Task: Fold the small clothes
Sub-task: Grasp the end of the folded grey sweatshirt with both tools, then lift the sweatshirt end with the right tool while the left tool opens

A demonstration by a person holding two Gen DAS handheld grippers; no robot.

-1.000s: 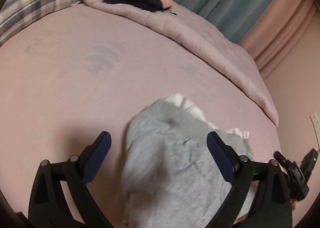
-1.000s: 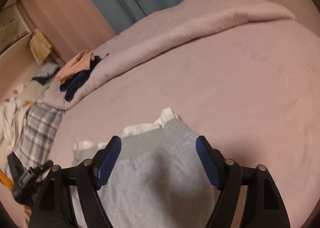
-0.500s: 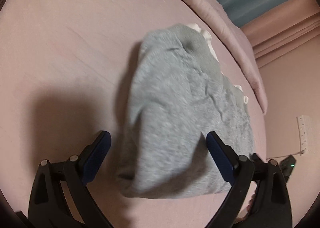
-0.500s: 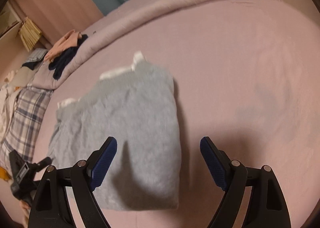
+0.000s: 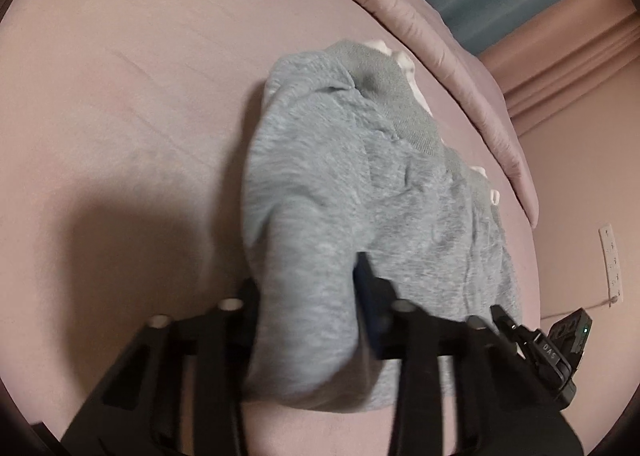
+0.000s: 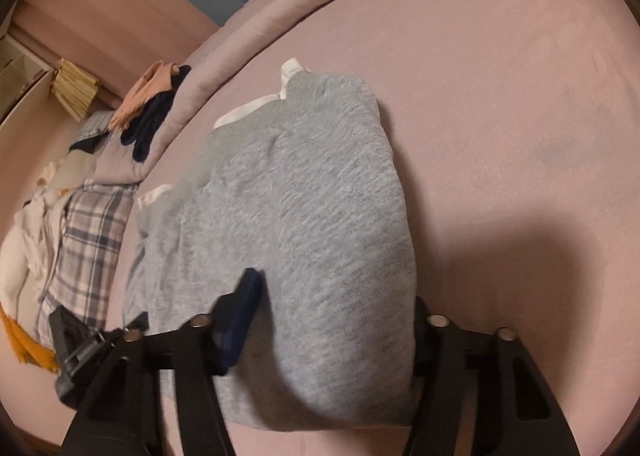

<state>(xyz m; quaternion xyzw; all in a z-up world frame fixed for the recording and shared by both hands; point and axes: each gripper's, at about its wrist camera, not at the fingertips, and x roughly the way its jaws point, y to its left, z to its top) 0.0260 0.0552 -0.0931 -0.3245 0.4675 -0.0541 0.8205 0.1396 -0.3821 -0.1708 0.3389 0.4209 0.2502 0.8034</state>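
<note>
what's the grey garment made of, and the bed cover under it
Grey garment: seemingly heathered cotton-type sweatshirt knit, matte, with a ribbed band at the far edge. Bed cover: looks like soft, short-pile fabric, maybe velour or microfibre, since faint brush marks show; the fibre can't be told.

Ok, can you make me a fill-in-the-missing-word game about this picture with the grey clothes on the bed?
1. The folded garment the grippers pinch is the colour ____.
2. The left gripper and the right gripper are both ____ on the garment's near edge.
3. The garment lies on a bed sheet coloured ____.
4. In the right wrist view, the pillow at the far left has a ____ pattern.

Missing words: grey; shut; pink; plaid
</note>
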